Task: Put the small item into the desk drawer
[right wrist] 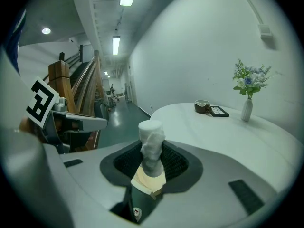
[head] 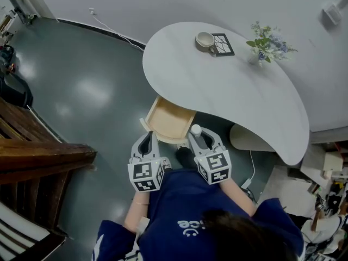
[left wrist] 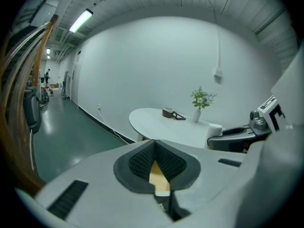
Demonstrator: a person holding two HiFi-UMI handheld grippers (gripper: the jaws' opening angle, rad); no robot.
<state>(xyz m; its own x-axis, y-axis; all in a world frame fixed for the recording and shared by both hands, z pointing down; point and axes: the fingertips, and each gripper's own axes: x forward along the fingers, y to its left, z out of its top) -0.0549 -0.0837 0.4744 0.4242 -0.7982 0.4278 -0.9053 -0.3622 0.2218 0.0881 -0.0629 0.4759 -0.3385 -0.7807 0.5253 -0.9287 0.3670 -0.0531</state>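
Right gripper (head: 201, 138): jaws clamped on the small white cylindrical item (head: 196, 129) with a flat round top. In the right gripper view the item (right wrist: 151, 139) stands upright between the ribbed black pads and sticks out past the tips of the right gripper (right wrist: 151, 152).

Left gripper (head: 146, 140): jaws together, tips touching, nothing between them. In the left gripper view, a sliver of light wood shows through the gap below the tips of the left gripper (left wrist: 154, 145).

Light wooden desk drawer (head: 168, 118) is pulled open under the near edge of the white rounded tabletop (head: 228, 86). Nothing shows on the part of its inside that's visible.

Head view: item is at about 4 o'clock from the drawer, just beside its right front corner and not inside it. Left gripper sits at 6 o'clock from the drawer, just off the front panel. I can't tell whether it touches. The grippers are side by side, near each other, both pointing at the desk.

On the tabletop, far side:
- beige ceramic mug (head: 205, 39) at 12 o'clock from the drawer
- black-framed square grid tile (head: 222, 44) touching or just beside the mug at its 3 o'clock
- small white vase of blue and white flowers (head: 265, 45) further out at 3 o'clock, well apart from both

Dark wooden staircase (head: 32, 151) at 9 o'clock from the grippers, on the glossy grey-green floor (head: 92, 75). The person's navy sleeves are at the bottom edge of the view.
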